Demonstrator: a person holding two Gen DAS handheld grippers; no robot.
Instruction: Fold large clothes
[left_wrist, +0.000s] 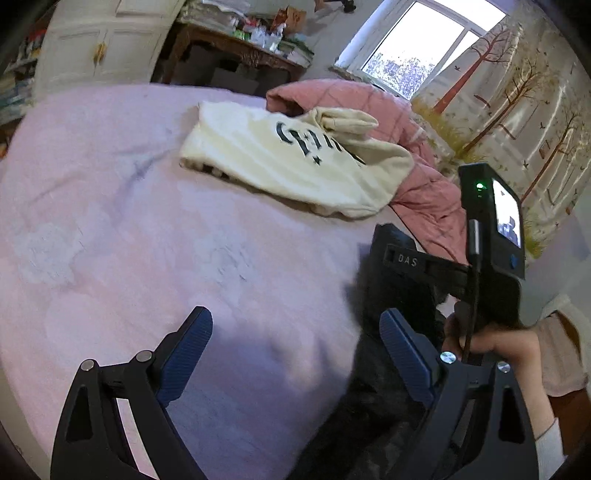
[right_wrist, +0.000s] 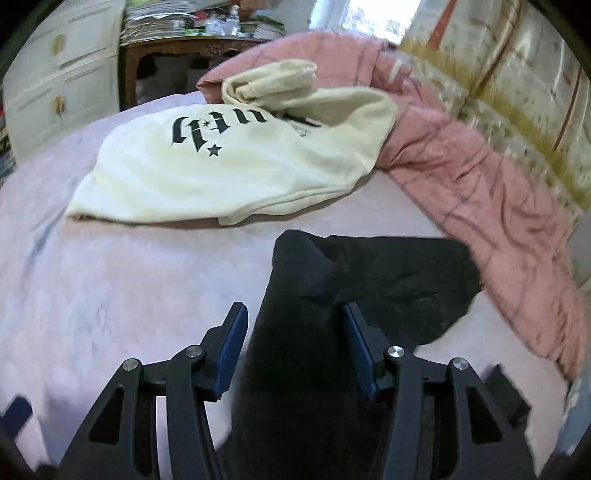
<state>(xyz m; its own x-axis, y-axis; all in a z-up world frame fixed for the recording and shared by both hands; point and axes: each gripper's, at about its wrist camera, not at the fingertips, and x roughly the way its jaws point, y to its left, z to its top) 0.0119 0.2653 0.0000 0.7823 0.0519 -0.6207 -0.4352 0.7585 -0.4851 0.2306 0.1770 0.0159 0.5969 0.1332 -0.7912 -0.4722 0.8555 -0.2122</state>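
- Two garments lie on the bed (right_wrist: 110, 295), which has a pale lilac sheet: one cream sweatshirt (right_wrist: 229, 166) with black gothic lettering and a star, roughly folded, and one black garment (right_wrist: 388, 277) spread flat nearer the cameras.
- One pink quilt (right_wrist: 480, 184) is bunched along the far side of the bed; the sweatshirt's upper part rests against it.
- Left claw (left_wrist: 295, 354): jaws wide apart, nothing between them, hovering over bare sheet; its right finger sits by the edge of the black garment (left_wrist: 391, 295).
- Right claw (right_wrist: 293, 345): jaws partly apart over the black garment, a raised fold of that cloth standing between the pads; no firm pinch is visible, and the frame is blurred.
- Only the left wrist view shows the right claw's body with its small lit screen (left_wrist: 508, 218), the hand (left_wrist: 491, 339) gripping it, and a window (left_wrist: 417, 44).
- Both views show a cluttered wooden bench (left_wrist: 240, 48) and white cabinet doors (left_wrist: 92, 44) beyond the bed.
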